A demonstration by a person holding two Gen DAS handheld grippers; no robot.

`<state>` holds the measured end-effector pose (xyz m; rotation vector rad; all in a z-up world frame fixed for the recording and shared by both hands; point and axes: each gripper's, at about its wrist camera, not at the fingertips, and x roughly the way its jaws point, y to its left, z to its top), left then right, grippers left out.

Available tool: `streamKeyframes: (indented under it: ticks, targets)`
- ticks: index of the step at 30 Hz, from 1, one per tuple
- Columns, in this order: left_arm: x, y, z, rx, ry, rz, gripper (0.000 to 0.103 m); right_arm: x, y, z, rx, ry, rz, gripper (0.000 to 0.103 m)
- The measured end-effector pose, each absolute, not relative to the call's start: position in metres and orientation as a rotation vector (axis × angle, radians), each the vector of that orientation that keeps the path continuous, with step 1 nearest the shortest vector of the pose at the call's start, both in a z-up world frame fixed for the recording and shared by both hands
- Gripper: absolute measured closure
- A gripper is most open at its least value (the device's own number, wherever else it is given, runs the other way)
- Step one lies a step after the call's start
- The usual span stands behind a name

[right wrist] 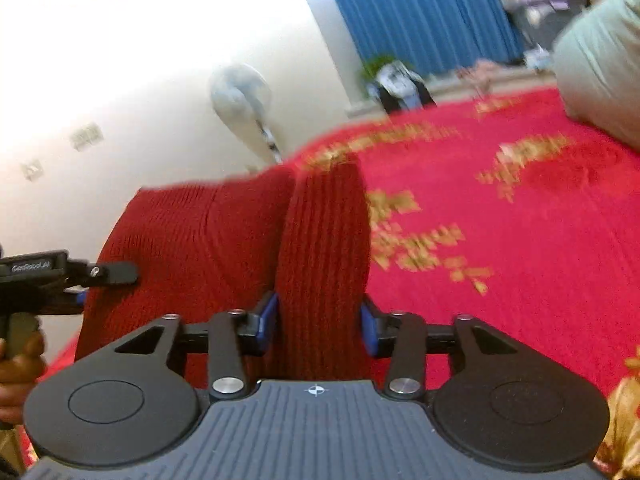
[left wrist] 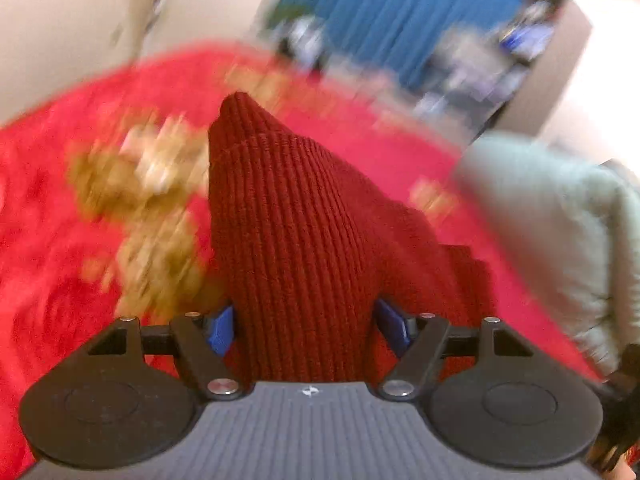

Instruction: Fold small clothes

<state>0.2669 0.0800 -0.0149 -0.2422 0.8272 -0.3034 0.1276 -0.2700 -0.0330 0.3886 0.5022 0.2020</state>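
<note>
A dark red ribbed knit garment (left wrist: 288,220) rises as a bunched fold between the blue pads (left wrist: 222,332) of my left gripper (left wrist: 308,328), which is shut on it. In the right wrist view the same garment (right wrist: 200,232) hangs lifted above the red bedspread (right wrist: 520,260). My right gripper (right wrist: 318,320) is shut on a narrow upright fold of it. The left gripper (right wrist: 100,274) shows at the left edge of that view, against the garment's far side, with a hand (right wrist: 16,364) on its handle.
The red bedspread (left wrist: 60,240) with gold patterns covers the bed. A pale green pillow or quilt (left wrist: 560,220) (right wrist: 600,60) lies at the right. Beyond the bed are a blue curtain (right wrist: 420,8), a standing fan (right wrist: 240,96) and a white wall.
</note>
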Motion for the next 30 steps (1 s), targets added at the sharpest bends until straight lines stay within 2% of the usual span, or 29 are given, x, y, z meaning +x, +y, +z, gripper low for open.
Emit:
streamKeyframes:
  ticks: [2, 4, 6, 8, 10, 11, 12, 13, 15, 19, 22, 24, 25, 28, 30]
  targets:
    - [0.271, 0.084, -0.022, -0.214, 0.865, -0.216, 0.027, 0.129, -0.278, -0.035, 0.431, 0.535, 0.192, 0.057]
    - [0.269, 0.089, -0.016, -0.219, 0.838, -0.210, 0.027, 0.128, -0.277, -0.028, 0.430, 0.536, 0.230, 0.052]
    - [0.265, 0.091, -0.008, -0.243, 0.813, -0.225, 0.025, 0.120, -0.270, -0.021, 0.400, 0.540, 0.310, 0.038]
    - [0.261, 0.092, -0.005, -0.252, 0.814, -0.234, 0.025, 0.116, -0.258, -0.018, 0.362, 0.604, 0.407, 0.029]
    - [0.258, 0.088, -0.003, -0.246, 0.823, -0.250, 0.025, 0.119, -0.246, -0.024, 0.290, 0.680, 0.428, 0.029]
    - [0.256, 0.087, -0.002, -0.231, 0.824, -0.252, 0.025, 0.120, -0.239, -0.030, 0.246, 0.707, 0.436, 0.030]
    - [0.254, 0.083, -0.001, -0.215, 0.823, -0.251, 0.025, 0.121, -0.232, -0.037, 0.202, 0.731, 0.438, 0.038]
    - [0.251, 0.081, 0.000, -0.196, 0.824, -0.254, 0.025, 0.124, -0.227, -0.041, 0.170, 0.751, 0.430, 0.049]
    - [0.243, 0.083, -0.005, -0.170, 0.825, -0.263, 0.025, 0.126, -0.225, -0.047, 0.168, 0.778, 0.433, 0.081]
    - [0.230, 0.081, -0.001, -0.126, 0.809, -0.310, 0.025, 0.122, -0.233, -0.033, 0.204, 0.735, 0.476, 0.083]
    - [0.227, 0.076, -0.007, -0.044, 0.840, -0.358, 0.025, 0.127, -0.244, -0.040, 0.272, 0.805, 0.464, 0.084]
    - [0.237, 0.069, -0.033, 0.056, 0.946, -0.307, 0.016, 0.133, -0.247, -0.062, 0.298, 0.886, 0.437, 0.084]
    - [0.241, 0.070, -0.041, 0.027, 0.986, -0.301, 0.016, 0.131, -0.246, -0.065, 0.297, 0.890, 0.439, 0.084]
    - [0.236, 0.076, -0.029, -0.014, 0.946, -0.330, 0.026, 0.125, -0.242, -0.054, 0.267, 0.855, 0.435, 0.083]
    - [0.222, 0.077, -0.015, -0.006, 0.889, -0.386, 0.027, 0.121, -0.246, -0.048, 0.293, 0.838, 0.440, 0.081]
